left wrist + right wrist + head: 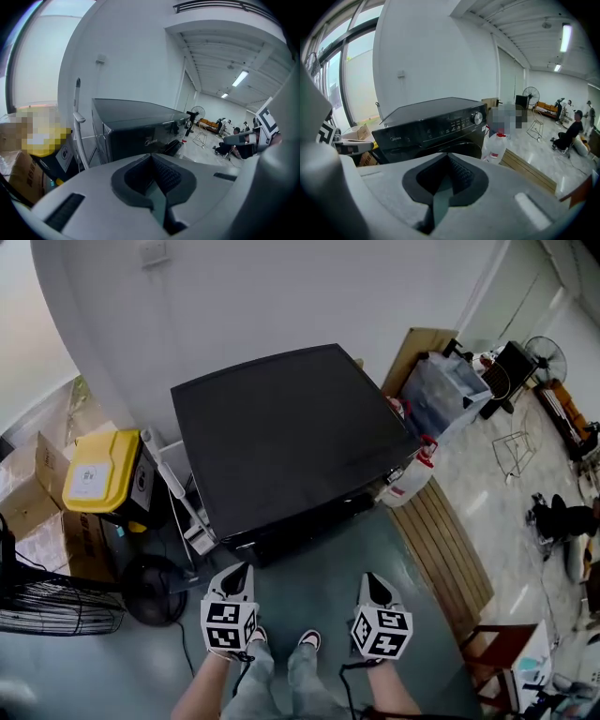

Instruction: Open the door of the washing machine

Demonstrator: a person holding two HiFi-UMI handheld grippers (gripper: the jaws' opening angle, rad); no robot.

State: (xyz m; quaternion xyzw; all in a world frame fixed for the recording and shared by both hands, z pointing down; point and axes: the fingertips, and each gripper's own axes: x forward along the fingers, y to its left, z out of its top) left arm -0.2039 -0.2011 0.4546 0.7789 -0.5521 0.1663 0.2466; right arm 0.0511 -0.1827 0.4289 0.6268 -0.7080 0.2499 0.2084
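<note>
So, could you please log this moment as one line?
left gripper: shut, empty | right gripper: shut, empty | washing machine door: closed, untouched

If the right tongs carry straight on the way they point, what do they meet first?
Probably the front of the black washing machine, near its round door under the control panel; nothing shows between, though depth is unclear.

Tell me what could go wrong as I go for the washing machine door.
1. Both the left gripper and right gripper are shut; neither could likely hook the door without opening first.
2. A white jug stands by the washing machine at its right front corner; a swinging door or the right gripper might knock it.
</note>
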